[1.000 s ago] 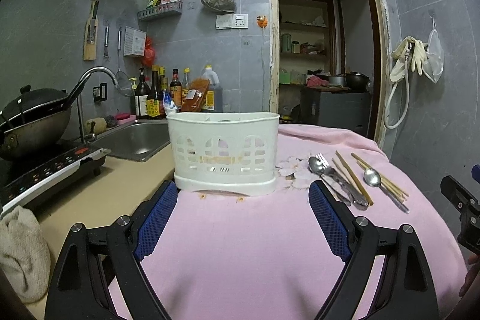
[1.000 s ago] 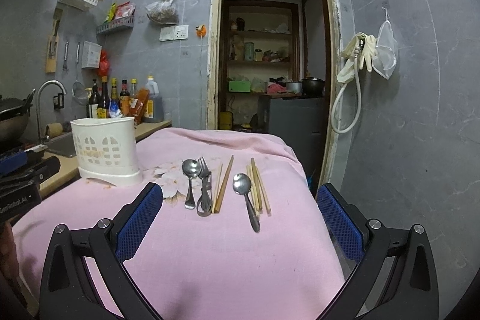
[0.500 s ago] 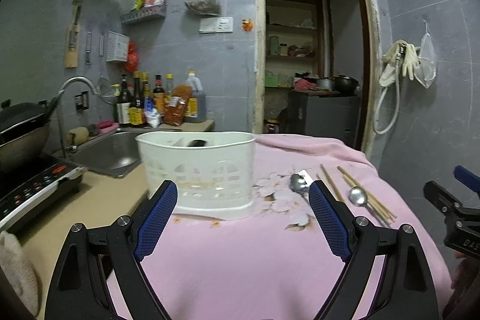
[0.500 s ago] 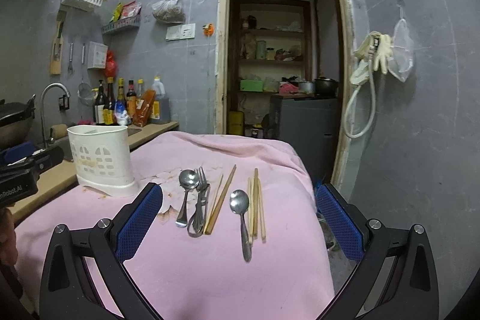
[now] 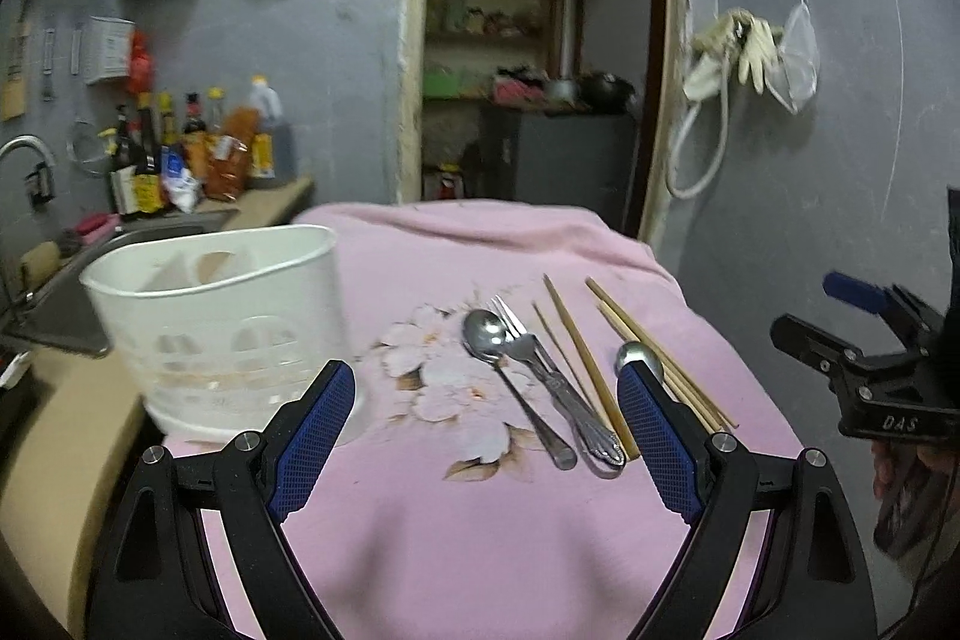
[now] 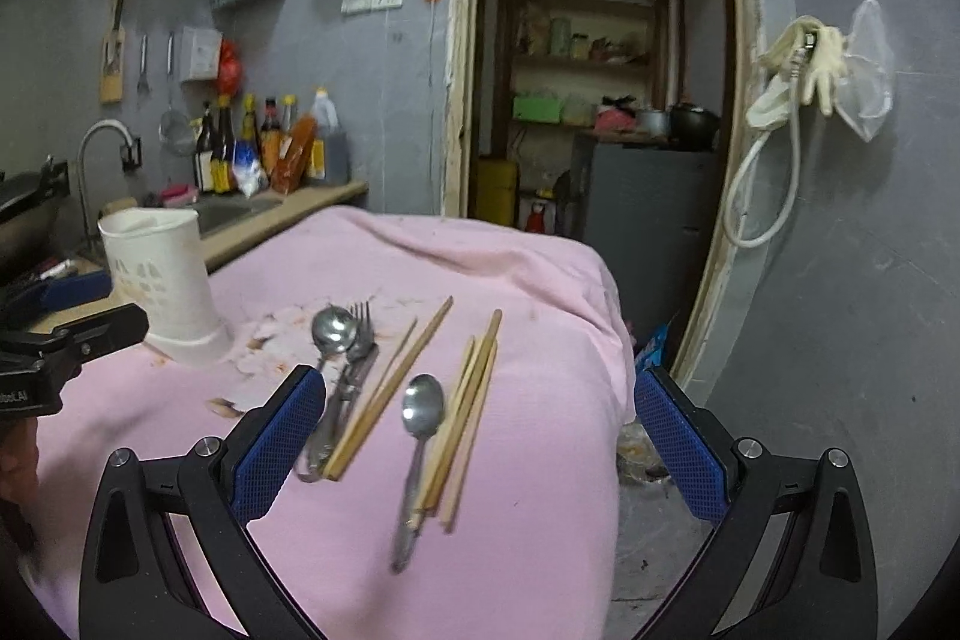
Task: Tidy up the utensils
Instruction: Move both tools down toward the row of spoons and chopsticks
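I held both grippers, left [image 5: 486,436] and right [image 6: 480,439], spread wide and empty. The utensils [image 6: 384,382] lay untouched near the table's [image 6: 540,550] right edge, the holder [image 5: 222,322] at its left edge. Next, I judged, I should close on one piece.

I'm in a small home kitchen. Ahead to the left of my tool are a steel sink [image 6: 231,211] with a curved tap [image 6: 99,142], sauce bottles [image 6: 264,145] on the counter, and wall racks. Straight ahead, a doorway [image 6: 600,70] opens on what looks like a pantry, though it's blurred.
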`<state>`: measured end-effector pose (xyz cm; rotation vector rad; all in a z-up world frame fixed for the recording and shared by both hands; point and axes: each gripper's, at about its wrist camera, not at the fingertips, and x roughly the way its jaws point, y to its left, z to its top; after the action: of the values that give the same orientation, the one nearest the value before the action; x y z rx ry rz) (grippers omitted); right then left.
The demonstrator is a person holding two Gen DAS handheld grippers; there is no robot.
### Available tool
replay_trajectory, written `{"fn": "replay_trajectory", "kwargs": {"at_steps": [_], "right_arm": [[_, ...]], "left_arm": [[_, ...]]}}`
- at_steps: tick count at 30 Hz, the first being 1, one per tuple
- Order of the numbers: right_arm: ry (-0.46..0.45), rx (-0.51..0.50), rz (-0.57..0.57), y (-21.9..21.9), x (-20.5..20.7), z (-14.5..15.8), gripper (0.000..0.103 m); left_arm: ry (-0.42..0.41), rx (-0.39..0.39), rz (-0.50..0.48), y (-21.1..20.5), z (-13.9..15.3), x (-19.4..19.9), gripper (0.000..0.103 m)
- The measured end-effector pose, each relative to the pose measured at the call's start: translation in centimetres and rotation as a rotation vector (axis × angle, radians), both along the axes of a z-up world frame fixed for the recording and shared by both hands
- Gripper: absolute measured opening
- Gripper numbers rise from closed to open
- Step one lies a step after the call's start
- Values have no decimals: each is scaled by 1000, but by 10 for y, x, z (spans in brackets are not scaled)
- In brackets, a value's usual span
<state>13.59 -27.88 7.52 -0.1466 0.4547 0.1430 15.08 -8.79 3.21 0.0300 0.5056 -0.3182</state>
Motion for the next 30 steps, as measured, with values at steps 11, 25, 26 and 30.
{"fn": "replay_trajectory", "kwargs": {"at_steps": [11,25,26,30], "right_arm": [[218,67,68,-27,92,-22,91],[470,173,88,-36,202,-56,35],[483,171,88,-35,206,-58,35],[539,160,78,-30,222,-65,34]], "left_arm": [[77,13,-27,-18,-20,69,85],[254,26,-20,-24,-43,142,50],[266,25,-15,-24,-47,147,49],[302,15,1,-21,-54,160,48]]}}
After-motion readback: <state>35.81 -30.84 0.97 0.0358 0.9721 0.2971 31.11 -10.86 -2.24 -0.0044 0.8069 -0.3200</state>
